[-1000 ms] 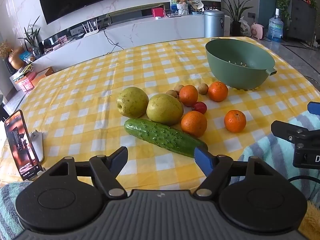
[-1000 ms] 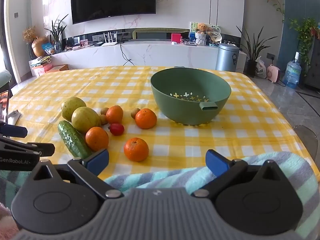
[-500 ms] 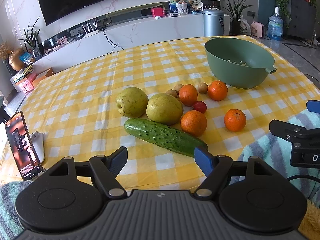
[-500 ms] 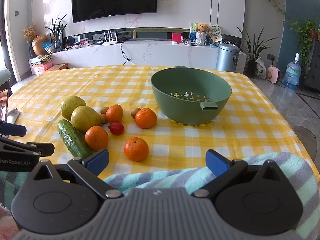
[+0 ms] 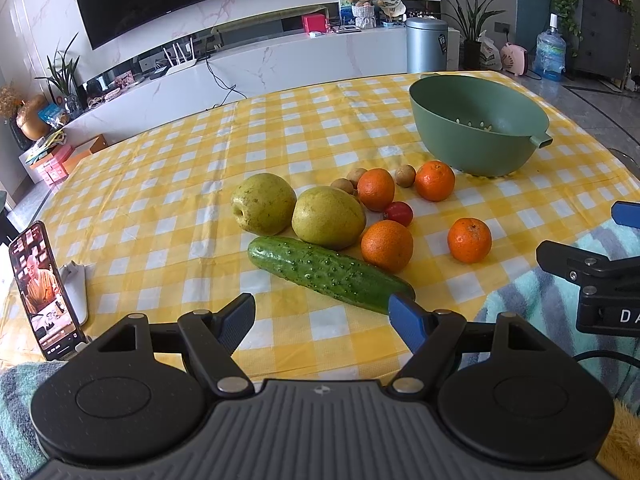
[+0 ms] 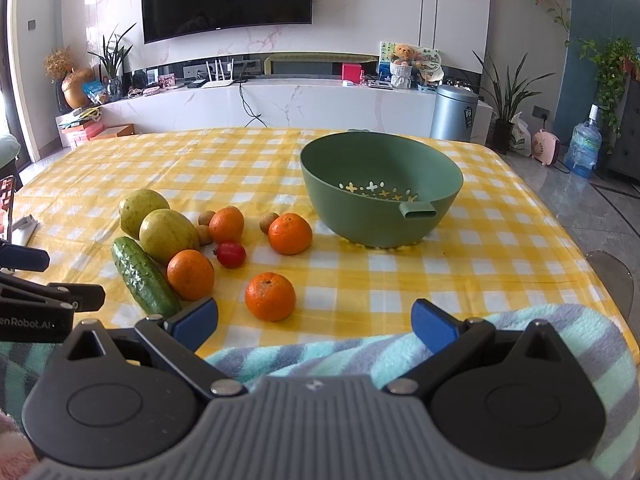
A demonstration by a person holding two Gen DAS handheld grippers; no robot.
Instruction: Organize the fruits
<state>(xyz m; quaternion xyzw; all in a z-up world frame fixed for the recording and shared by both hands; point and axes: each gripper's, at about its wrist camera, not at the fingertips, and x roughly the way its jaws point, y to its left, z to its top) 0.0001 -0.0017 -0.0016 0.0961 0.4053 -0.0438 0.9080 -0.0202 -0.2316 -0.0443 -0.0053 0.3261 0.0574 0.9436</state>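
Observation:
On the yellow checked tablecloth [image 5: 168,184] lie two yellow-green pears [image 5: 263,203] [image 6: 168,235], a cucumber [image 5: 328,274] [image 6: 144,278], several oranges [image 5: 469,239] [image 6: 270,296], a small red fruit [image 5: 399,213] [image 6: 231,254] and small brown fruits [image 5: 405,175]. An empty green colander bowl [image 5: 476,128] [image 6: 380,188] stands beyond them on the right. My left gripper [image 5: 322,318] is open at the near edge, just short of the cucumber. My right gripper [image 6: 314,320] is open over a striped towel [image 6: 400,348], near the closest orange.
A phone [image 5: 42,292] stands propped at the table's left edge. The striped towel [image 5: 532,304] covers the near right corner. Beyond the table are a white TV cabinet [image 6: 280,100], a metal bin [image 6: 454,112] and potted plants.
Both grippers have crept very slightly forward and stay open. The fruits and the bowl have not moved.

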